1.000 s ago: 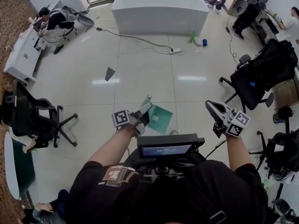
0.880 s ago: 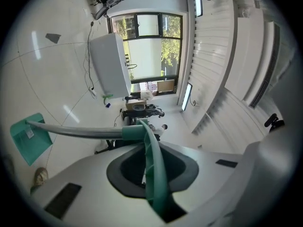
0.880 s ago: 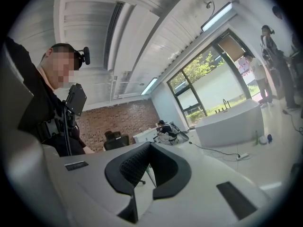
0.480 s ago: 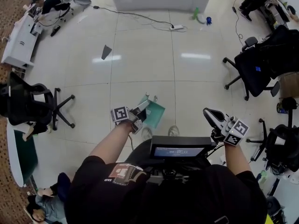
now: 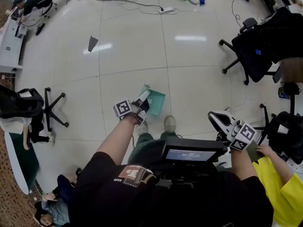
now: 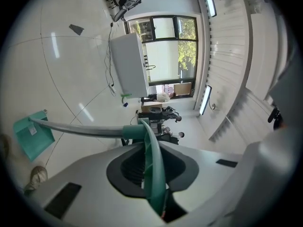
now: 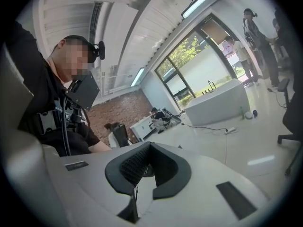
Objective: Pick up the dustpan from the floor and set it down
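Just ahead of the person's shoes (image 5: 169,123), the left gripper (image 5: 142,109) is clamped nearly closed on the green loop grip of the teal plastic long-handled dustpan (image 5: 154,102). The right gripper (image 5: 220,122) is closed on nothing. This looks like the set-down: next, rest the pan on the white tiled floor (image 5: 132,56), then let go. The dustpan's long axis stands steep, with the pan lowermost and near the floor. I cannot tell whether it touches.

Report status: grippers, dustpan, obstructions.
Left gripper shut on handle of teal plastic dustpan. Right gripper shut, empty. Wearer's shoes close beside the pan.

Glossy white tiled floor (image 5: 132,46), black office chairs (image 5: 258,48)
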Demonstrator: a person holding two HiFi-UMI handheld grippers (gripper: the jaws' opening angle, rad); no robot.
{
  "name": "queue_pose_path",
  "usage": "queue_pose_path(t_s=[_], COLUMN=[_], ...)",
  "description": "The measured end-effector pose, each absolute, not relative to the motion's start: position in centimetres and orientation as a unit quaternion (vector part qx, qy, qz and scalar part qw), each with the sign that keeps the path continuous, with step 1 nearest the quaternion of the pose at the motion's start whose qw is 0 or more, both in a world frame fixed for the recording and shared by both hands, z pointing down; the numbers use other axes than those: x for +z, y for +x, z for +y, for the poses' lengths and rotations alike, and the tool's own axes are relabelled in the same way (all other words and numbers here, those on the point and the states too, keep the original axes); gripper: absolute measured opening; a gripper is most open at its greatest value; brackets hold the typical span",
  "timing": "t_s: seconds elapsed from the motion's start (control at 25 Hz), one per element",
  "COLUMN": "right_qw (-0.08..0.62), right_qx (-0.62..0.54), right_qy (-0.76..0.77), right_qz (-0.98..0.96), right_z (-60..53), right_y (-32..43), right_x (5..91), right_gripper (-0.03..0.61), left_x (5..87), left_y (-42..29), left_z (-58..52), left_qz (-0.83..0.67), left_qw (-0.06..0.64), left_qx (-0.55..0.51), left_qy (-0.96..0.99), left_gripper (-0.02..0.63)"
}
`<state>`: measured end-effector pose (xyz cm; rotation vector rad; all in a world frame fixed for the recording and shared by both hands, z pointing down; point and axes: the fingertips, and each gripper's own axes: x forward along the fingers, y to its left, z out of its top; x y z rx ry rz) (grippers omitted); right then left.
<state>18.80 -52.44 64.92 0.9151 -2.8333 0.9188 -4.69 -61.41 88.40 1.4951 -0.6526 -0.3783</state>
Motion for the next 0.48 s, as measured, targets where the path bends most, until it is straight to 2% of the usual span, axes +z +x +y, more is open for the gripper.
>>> queue_pose_path(t_s=[0.28,0.48], right_qw=[0.02,0.022], right_qx=[0.308,0.321], right_qy=[0.308,0.311], right_qz=[-0.9,-0.894], right_z=[-52.5,-53.1], right_y=[20.7,22.4], right_x=[68.2,71.0], right_gripper=[0.011,0.011], left_x=[94.5,102.5], left_y=[-2.7,-2.6], left_z=[-62.9,-61.6], left_qz=[-0.314,-0.356], left_qw=[0.657,0.655], left_qx=[-0.179,-0.074], left_qy=[0.662,0.663], left_gripper=[0.075,0.105])
